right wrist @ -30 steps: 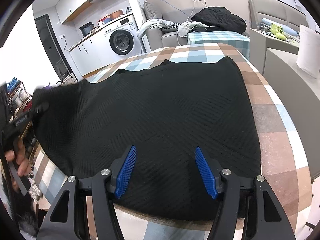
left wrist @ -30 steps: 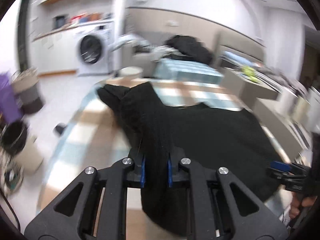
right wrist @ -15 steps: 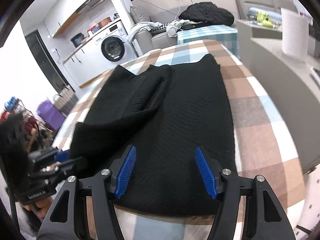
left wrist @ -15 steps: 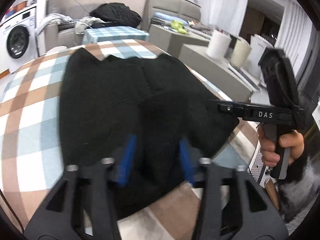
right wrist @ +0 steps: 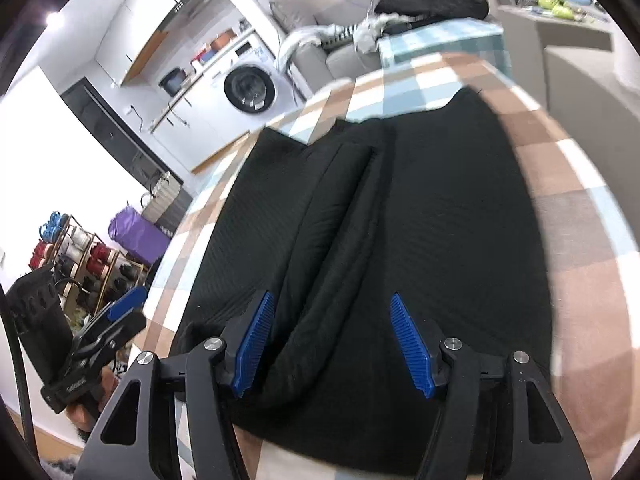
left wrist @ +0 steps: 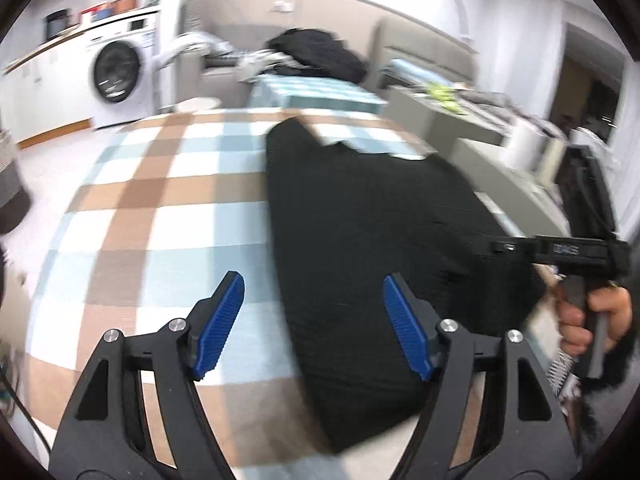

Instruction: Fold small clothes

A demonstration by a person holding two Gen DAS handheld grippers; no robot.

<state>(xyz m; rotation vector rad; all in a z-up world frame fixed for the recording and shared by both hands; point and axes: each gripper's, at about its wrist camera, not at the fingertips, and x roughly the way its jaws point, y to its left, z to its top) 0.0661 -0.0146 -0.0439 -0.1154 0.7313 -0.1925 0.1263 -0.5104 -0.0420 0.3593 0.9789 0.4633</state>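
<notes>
Garment [right wrist: 400, 240]: one black knit piece, flat on the table [left wrist: 160, 208]; one side panel already lies folded over the middle, its edge a ridge running away from the camera.
Long axis: runs from the near table edge toward the far end, roughly in line with both grippers.
Left gripper [left wrist: 314, 324]: jaws wide and opening, nothing between the pads; it straddles the garment's left edge, with bare checked cloth under the left pad.
Right gripper [right wrist: 334, 344]: jaws moderately wide, empty; it hangs over the near hem, the folded ridge passing between the pads, not touching as far as can be told.
Key relation: the garment lies ahead of and below both sets of jaws; the unfolded right panel sits to the right of the right gripper, so that hand is judged nearer for the matching fold.
Hand [left wrist: 592, 316]: the person's right, on the gripper handle, seen from the left wrist view.
Count: garments on the table, one; grippers, two.
Task stage: judged partway, one side folded and the other still flat.
</notes>
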